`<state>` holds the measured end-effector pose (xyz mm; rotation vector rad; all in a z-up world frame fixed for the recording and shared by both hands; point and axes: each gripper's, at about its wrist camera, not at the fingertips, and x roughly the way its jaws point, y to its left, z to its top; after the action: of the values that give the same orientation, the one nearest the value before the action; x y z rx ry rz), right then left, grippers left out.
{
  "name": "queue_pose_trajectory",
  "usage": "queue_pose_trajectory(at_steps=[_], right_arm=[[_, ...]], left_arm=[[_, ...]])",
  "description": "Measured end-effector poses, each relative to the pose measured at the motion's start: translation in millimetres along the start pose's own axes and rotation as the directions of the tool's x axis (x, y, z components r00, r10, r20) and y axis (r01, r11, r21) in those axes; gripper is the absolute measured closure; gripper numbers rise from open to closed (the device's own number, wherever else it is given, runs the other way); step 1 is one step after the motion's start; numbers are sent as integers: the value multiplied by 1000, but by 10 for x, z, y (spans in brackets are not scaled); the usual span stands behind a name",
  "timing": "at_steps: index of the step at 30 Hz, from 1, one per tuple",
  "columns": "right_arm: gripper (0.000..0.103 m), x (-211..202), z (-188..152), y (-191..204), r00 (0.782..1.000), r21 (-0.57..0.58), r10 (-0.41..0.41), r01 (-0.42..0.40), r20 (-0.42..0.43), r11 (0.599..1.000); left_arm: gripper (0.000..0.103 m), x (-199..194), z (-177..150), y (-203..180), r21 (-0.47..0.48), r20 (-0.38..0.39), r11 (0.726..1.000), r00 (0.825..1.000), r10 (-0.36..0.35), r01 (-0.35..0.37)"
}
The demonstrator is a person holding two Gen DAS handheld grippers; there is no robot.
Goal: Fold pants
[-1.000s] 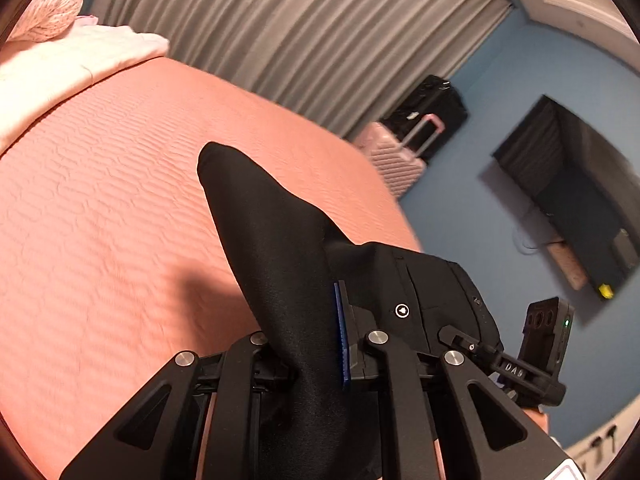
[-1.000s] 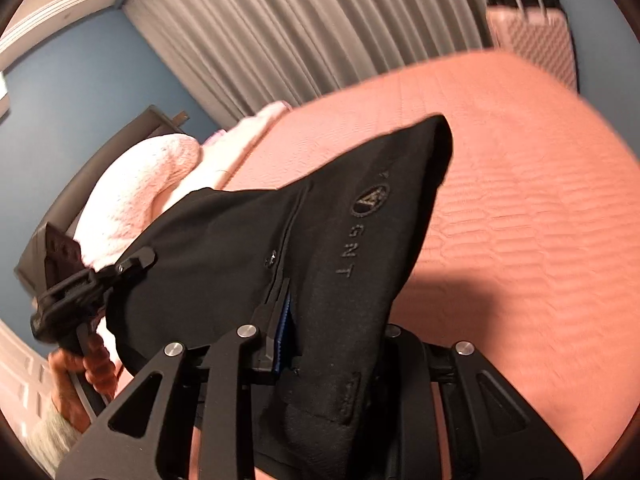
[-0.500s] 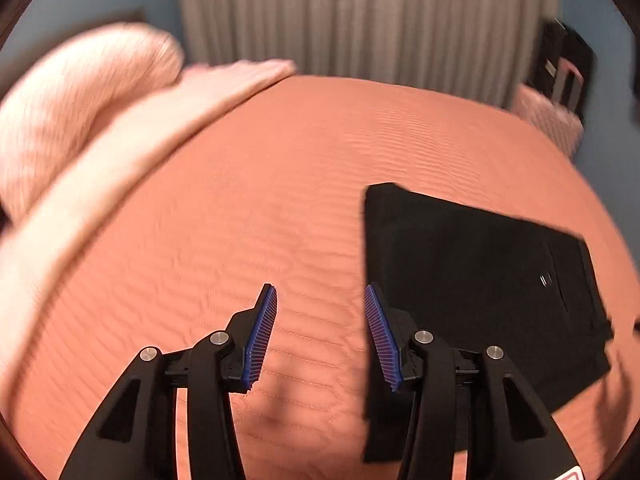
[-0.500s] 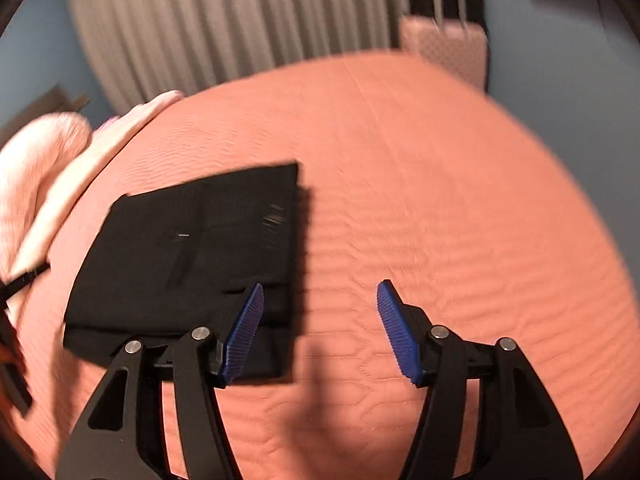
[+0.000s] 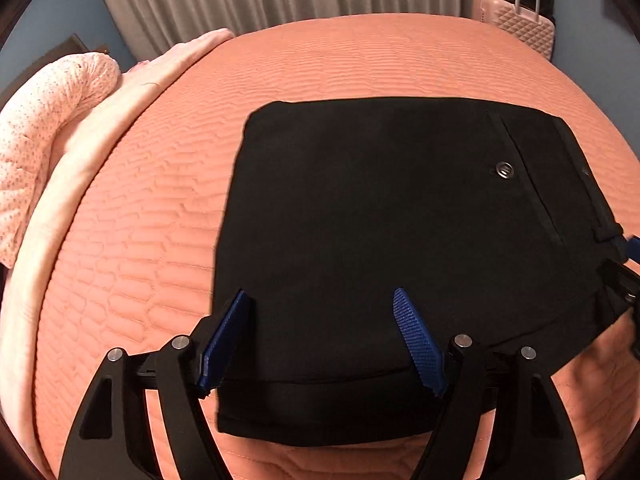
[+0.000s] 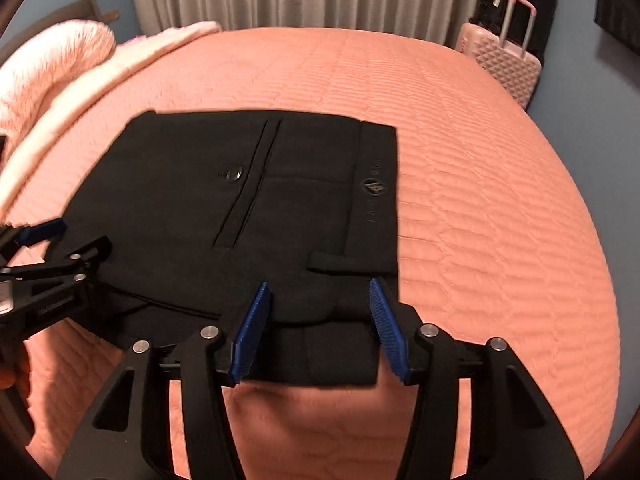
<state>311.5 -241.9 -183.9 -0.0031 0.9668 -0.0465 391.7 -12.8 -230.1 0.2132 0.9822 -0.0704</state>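
The folded black pants lay flat at the bed's centre, their near edge hidden behind both tongs. The left gripper and right gripper gaped empty. The quilted coral bedspread rippled toward three o'clock.

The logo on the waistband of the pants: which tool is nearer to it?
Right. The right tool hangs open over the pants' near edge, just below the logo. The left tool is by the opposite, left end.

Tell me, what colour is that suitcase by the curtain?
Pink suitcase, with a quilted diamond texture; clearest in the right wrist view.
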Motion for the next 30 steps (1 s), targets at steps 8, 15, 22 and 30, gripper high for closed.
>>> queue_pose_trajectory(at_steps=[8,15,22,30], right_arm=[[51,-451,-173,171,998,-13,21,-20,57,1000],[46,-537,-372,57,999,78,18,-20,29,997],[44,-96,-221,-532,972,268,229,-206,-58,941],[27,453,-129,-744,902,466,430,-368,-30,805]], left_arm=[[30,-345,-36,-59,23,32,999,998,49,-50],[30,-613,-390,-248,68,30,998,1000,2,-5],[31,-207,-624,586,-372,-78,891,947,-311,262],[17,-55,-581,1016,-575,104,669,853,-512,471]])
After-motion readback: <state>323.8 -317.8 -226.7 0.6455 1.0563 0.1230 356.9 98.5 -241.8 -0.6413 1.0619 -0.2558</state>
